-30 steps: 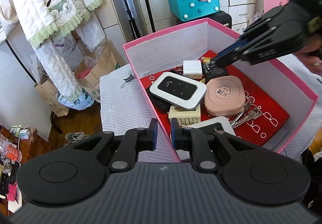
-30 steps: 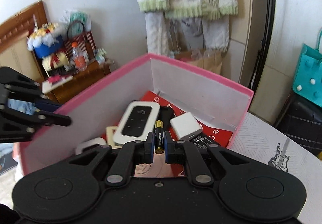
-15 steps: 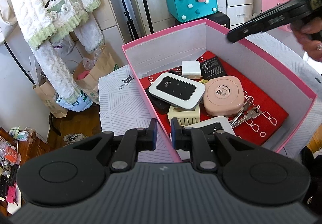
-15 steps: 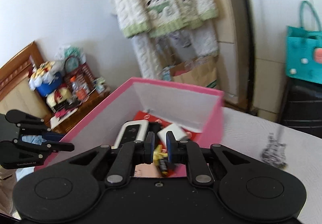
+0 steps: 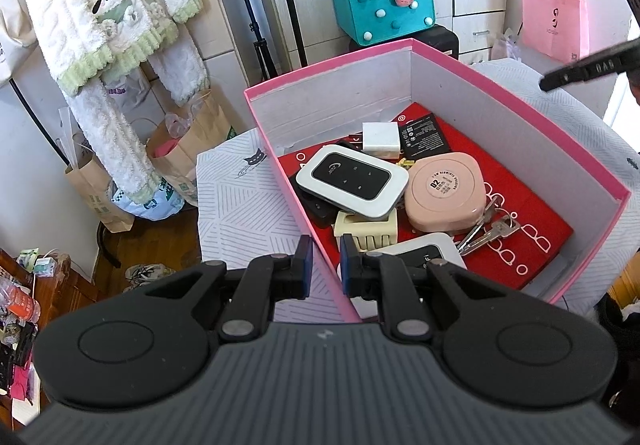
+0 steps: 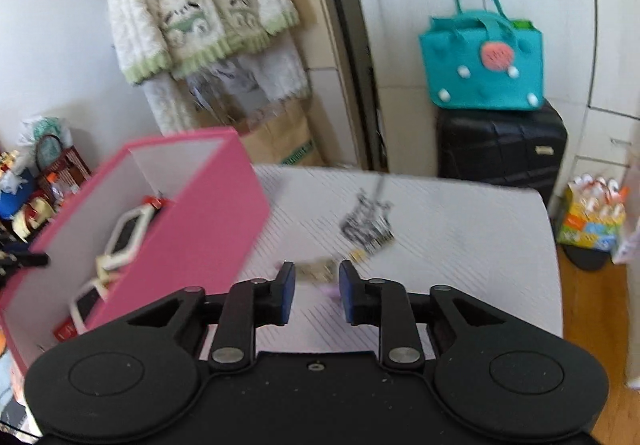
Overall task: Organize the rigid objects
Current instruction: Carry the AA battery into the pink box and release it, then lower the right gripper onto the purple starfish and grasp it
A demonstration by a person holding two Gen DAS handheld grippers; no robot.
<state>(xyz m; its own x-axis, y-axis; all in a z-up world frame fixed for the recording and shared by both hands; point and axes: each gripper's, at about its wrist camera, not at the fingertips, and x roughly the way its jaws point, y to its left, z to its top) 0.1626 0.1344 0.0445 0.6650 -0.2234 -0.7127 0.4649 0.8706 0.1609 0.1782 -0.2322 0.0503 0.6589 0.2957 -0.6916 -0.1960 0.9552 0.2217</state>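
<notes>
We hold the left gripper [image 5: 325,265] pinched on the near wall of the pink cardboard box [image 5: 516,101], one finger outside and one inside. In the box, a white pocket router with a black face [image 5: 352,183] lies at the centre, a round-cornered pink plastic case [image 5: 446,191] at its 3 o'clock, and a bunch of metal keys [image 5: 490,227] at 4 o'clock. Our right gripper [image 6: 317,291] is over the white patterned tablecloth [image 6: 460,229], at the box's 3 o'clock, its jaws opening with nothing between them.
</notes>
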